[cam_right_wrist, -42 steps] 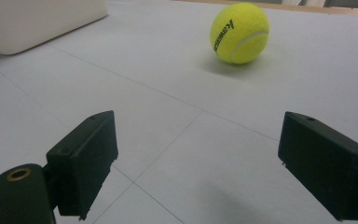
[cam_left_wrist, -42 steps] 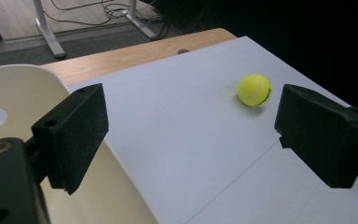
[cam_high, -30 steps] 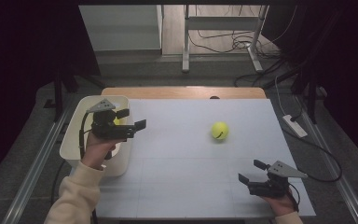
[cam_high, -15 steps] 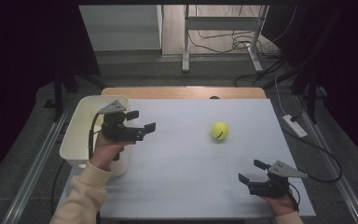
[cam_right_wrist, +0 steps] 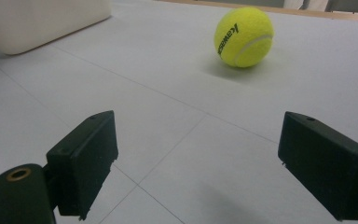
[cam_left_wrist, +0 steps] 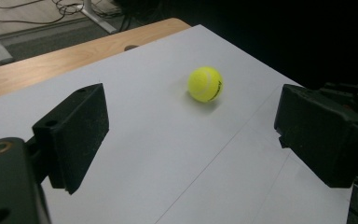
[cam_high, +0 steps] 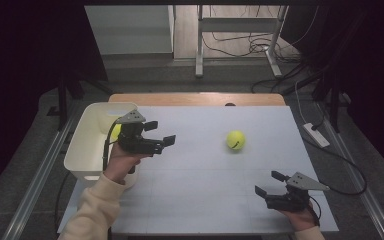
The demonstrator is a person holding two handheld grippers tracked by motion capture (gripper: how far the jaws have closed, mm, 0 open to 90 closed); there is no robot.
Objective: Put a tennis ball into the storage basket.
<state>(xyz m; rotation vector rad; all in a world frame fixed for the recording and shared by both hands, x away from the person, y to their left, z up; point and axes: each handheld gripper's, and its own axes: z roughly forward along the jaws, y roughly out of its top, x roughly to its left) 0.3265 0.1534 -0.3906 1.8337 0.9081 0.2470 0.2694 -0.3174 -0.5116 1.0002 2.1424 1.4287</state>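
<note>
Nearest the person's edge of the counter (cam_high: 195, 200), the right gripper (cam_high: 270, 184) rests low at the front right corner, held in a hand (cam_high: 300, 217) that comes in from the bottom of the high view. Its jaws are spread wide with nothing between them; in the right gripper view they frame bare white surface, and the ball lies well ahead of them.

Farther in and to the left, the left gripper (cam_high: 160, 133) hovers above the counter just beside the white bin (cam_high: 87, 145), held by a hand (cam_high: 122, 162) in a cream sleeve (cam_high: 92, 210). Its jaws are also spread apart and grip nothing; they point toward the middle of the counter. In the left gripper view the ball sits between the two jaws in the picture, but well beyond them.

The yellow tennis ball (cam_high: 235, 140) lies on the white surface right of centre, apart from both grippers and from the bin. Dark lettering shows on its side in the right gripper view.

Inside the bin, a patch of yellow (cam_high: 115, 131) shows behind the left gripper; what it is cannot be told for sure.

Beyond the white surface runs a strip of bare wood (cam_high: 195, 98) at the far edge, then grey floor with cables (cam_high: 240, 47) and metal frame legs (cam_high: 199, 42).
</note>
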